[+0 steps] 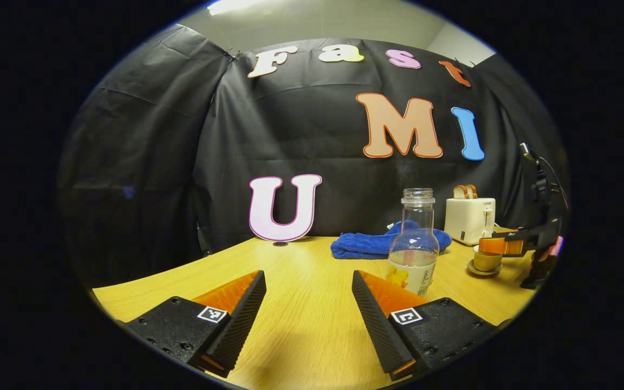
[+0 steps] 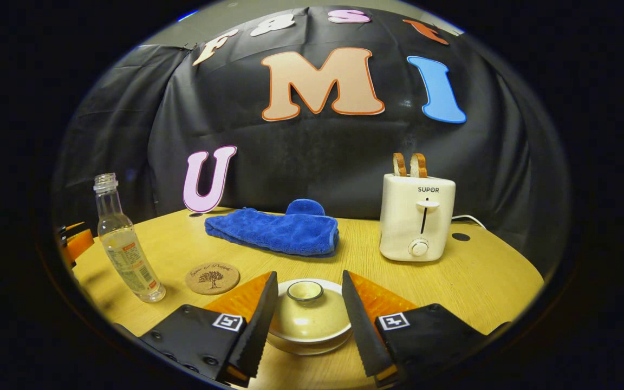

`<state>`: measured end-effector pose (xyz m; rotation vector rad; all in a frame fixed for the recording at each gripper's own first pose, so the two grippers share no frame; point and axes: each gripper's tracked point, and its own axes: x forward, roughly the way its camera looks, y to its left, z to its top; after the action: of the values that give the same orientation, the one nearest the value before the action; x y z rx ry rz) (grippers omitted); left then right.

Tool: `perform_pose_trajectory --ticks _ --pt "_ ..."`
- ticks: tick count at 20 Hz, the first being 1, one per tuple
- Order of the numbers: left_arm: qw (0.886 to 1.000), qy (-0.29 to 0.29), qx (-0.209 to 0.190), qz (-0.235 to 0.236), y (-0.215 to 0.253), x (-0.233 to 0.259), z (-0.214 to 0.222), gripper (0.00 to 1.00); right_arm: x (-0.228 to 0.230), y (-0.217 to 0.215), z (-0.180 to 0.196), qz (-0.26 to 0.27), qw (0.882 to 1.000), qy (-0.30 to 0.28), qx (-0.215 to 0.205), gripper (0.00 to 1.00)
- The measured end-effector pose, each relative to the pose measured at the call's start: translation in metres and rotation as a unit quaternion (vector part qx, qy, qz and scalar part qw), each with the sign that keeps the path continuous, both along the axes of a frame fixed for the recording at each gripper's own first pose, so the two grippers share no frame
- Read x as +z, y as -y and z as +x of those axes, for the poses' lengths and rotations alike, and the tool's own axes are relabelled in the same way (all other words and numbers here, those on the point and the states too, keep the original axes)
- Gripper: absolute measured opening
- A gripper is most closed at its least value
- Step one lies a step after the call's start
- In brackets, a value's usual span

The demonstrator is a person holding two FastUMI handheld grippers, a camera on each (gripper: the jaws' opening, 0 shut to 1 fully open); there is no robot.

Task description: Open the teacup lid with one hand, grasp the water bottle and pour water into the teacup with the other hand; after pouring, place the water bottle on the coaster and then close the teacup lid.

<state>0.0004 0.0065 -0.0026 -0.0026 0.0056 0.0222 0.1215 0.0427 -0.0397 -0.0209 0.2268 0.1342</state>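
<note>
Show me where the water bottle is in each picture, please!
Left gripper view: the water bottle stands right of the middle, just past the right-hand finger, in front of the blue towel.
Right gripper view: the bottle stands far to the left, next to the round coaster.
Shared landmark: the white toaster with bread sticking out, beside the towel.

A round wooden table [image 2: 485, 276] carries — water bottle [image 2: 125, 252], coaster [image 2: 213, 278], lidded teacup [image 2: 307, 317], blue towel [image 2: 279, 230], toaster [image 2: 417, 219].

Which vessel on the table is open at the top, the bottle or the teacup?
The bottle: its neck has no cap. The teacup still wears its lid.
</note>
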Motion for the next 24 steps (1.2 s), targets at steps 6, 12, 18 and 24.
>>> perform_pose_trajectory --ticks 6,12,18,24 --pt "1.0 0.0 0.0 0.0 0.0 0.0 0.0 0.94 0.005 -0.006 0.003 -0.001 1.0 0.015 0.009 0.44" --pt "1.0 0.0 -0.001 0.0 0.001 0.0 0.0 0.94 0.006 -0.007 0.001 -0.009 1.0 0.018 0.006 0.29" --pt "1.0 0.001 -0.004 0.0 0.001 0.0 0.0 0.94 0.021 -0.002 -0.008 0.004 0.998 0.059 -0.006 0.29" --pt "0.999 0.004 -0.033 -0.001 0.013 0.002 0.001 0.93 0.033 0.009 -0.035 0.015 0.996 0.086 -0.016 0.29"
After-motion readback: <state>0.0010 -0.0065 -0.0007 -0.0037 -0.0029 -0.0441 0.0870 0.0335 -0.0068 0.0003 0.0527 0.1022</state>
